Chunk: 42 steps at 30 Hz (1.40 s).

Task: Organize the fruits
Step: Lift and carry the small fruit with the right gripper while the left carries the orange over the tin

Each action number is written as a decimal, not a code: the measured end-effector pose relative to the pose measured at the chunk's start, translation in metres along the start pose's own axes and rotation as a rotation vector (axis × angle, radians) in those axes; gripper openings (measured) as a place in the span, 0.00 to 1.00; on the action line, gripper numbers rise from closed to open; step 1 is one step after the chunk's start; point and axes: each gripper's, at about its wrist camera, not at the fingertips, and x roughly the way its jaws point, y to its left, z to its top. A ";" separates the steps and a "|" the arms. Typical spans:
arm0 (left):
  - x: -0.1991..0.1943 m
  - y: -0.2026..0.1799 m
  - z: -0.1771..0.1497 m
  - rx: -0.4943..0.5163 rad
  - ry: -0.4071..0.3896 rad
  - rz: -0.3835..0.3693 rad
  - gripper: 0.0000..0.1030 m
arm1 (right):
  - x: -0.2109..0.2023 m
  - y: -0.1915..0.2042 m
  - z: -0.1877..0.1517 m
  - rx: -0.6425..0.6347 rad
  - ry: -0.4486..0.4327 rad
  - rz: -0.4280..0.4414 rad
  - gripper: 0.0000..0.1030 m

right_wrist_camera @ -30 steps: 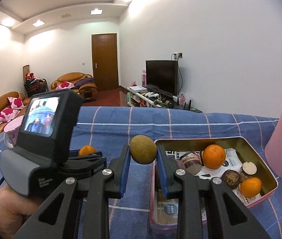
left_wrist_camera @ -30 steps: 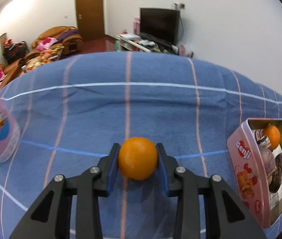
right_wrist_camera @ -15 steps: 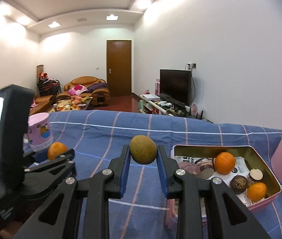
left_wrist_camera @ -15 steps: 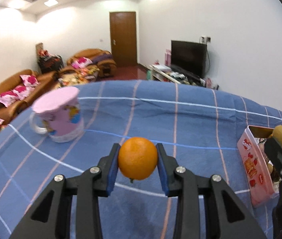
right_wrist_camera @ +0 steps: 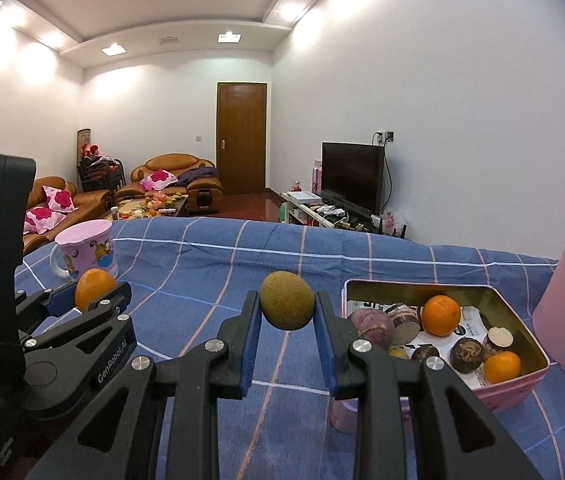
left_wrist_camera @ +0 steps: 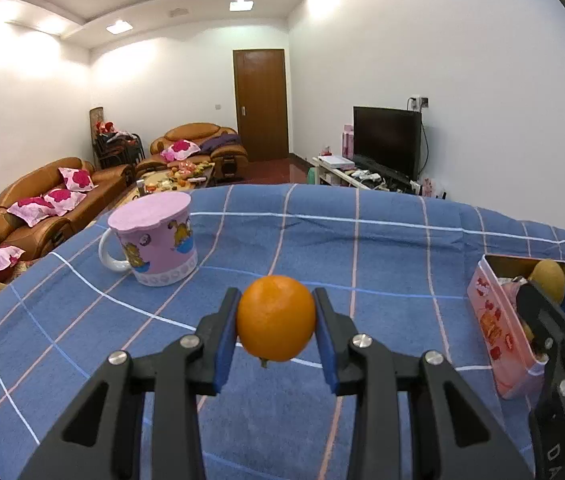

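Holding task approx. halfway, w/ two oranges (right_wrist_camera: 441,315) still lying in pink tin (right_wrist_camera: 530,332) at 3 o'clock; pinching an orange (left_wrist_camera: 276,317) in left gripper (left_wrist_camera: 276,320), squeezing a brown-green fruit (right_wrist_camera: 286,305) in right gripper (right_wrist_camera: 286,312), both lifted above blue cloth (left_wrist_camera: 362,256), mug (left_wrist_camera: 154,240) at 10 o'clock.

An orange (left_wrist_camera: 276,317) hangs clamped above the blue checked cloth. A greenish-brown fruit (right_wrist_camera: 286,300), perhaps a kiwi, is pinched just left of the pink tin (right_wrist_camera: 522,380) holding oranges.
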 end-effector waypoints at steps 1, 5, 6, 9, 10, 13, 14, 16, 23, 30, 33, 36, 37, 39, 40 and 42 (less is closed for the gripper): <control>-0.002 0.000 -0.001 -0.002 -0.004 0.000 0.37 | -0.001 0.000 -0.001 0.001 0.000 -0.001 0.27; -0.008 -0.003 -0.004 -0.005 -0.005 -0.009 0.37 | -0.003 -0.005 -0.001 0.010 0.007 -0.004 0.27; -0.009 -0.004 -0.004 -0.001 -0.007 -0.012 0.37 | -0.003 -0.006 -0.001 0.012 0.008 -0.004 0.27; -0.014 -0.009 -0.005 0.013 -0.021 -0.006 0.37 | -0.005 -0.009 -0.004 0.017 0.013 -0.011 0.27; -0.015 -0.010 -0.005 0.016 -0.023 -0.006 0.37 | -0.006 -0.010 -0.004 0.017 0.014 -0.013 0.27; -0.016 -0.014 -0.006 0.021 -0.021 -0.010 0.37 | -0.008 -0.013 -0.006 0.017 0.017 -0.016 0.27; -0.016 -0.015 -0.007 0.023 -0.018 -0.014 0.37 | -0.009 -0.014 -0.006 0.017 0.017 -0.016 0.27; -0.017 -0.018 -0.008 0.026 -0.016 -0.019 0.37 | -0.010 -0.015 -0.007 0.016 0.017 -0.016 0.28; -0.019 -0.030 -0.010 0.030 -0.009 -0.042 0.37 | -0.016 -0.030 -0.010 0.027 0.029 -0.019 0.27; -0.024 -0.046 -0.013 0.040 -0.007 -0.070 0.37 | -0.020 -0.046 -0.011 0.035 0.035 -0.042 0.27; -0.026 -0.053 -0.014 0.051 -0.007 -0.082 0.37 | -0.023 -0.057 -0.013 0.035 0.035 -0.055 0.27; -0.030 -0.064 -0.015 0.066 -0.010 -0.092 0.37 | -0.026 -0.067 -0.014 0.041 0.034 -0.067 0.27; -0.031 -0.066 -0.016 0.069 -0.011 -0.093 0.37 | -0.026 -0.071 -0.014 0.043 0.034 -0.072 0.27; -0.033 -0.073 -0.016 0.073 -0.010 -0.102 0.37 | -0.027 -0.077 -0.015 0.048 0.035 -0.081 0.27; -0.034 -0.076 -0.017 0.075 -0.009 -0.107 0.37 | -0.028 -0.080 -0.015 0.049 0.036 -0.083 0.27; -0.036 -0.083 -0.017 0.082 -0.007 -0.117 0.37 | -0.029 -0.087 -0.016 0.051 0.039 -0.087 0.27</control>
